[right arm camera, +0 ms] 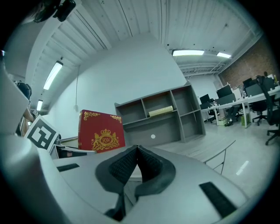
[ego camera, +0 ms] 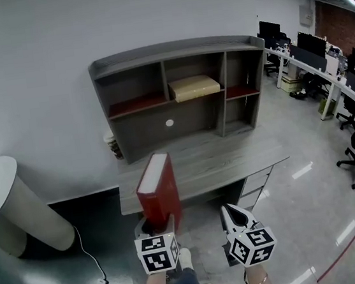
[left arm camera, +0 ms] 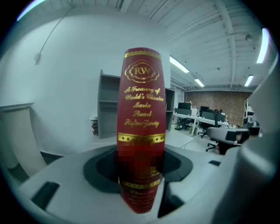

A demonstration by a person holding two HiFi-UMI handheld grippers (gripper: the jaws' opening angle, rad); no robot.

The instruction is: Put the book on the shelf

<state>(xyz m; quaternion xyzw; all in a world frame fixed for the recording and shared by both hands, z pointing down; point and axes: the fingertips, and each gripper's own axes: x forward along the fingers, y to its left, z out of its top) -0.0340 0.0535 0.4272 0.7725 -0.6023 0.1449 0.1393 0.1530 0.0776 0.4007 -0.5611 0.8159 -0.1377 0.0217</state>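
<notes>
Head view: my left gripper (ego camera: 155, 229) pinches the thick red gold-lettered hardback book (ego camera: 158, 187) upright by its lower end, at 6 o'clock of the grey wooden shelf unit (ego camera: 176, 53), well apart from it. My right gripper (ego camera: 236, 213), at 3 o'clock of the book, is pressed together, empty. Stiff, likely heavy and top-heavy; I would steady its cover higher up.

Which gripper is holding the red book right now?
The left gripper: the red book stands upright between its fingers, spine facing its camera. The right gripper beside it has its fingers together on nothing.
</notes>
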